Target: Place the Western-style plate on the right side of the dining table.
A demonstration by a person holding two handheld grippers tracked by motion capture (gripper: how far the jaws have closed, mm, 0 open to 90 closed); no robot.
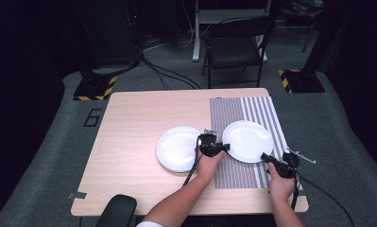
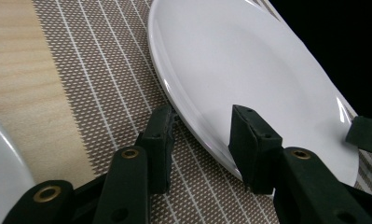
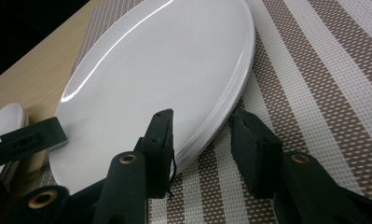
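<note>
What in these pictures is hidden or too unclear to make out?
- Left gripper view: whether the left tool touches the plate on the striped mat; its jaws straddle the rim with a gap.
- Right gripper view: the same for the right tool.
- High view: how many plates make up the stack; too small.
- High view: the dark object at the table's near edge is cut off.

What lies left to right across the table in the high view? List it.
Bare table → plate stack → left gripper → single plate on the striped mat → right gripper.
</note>
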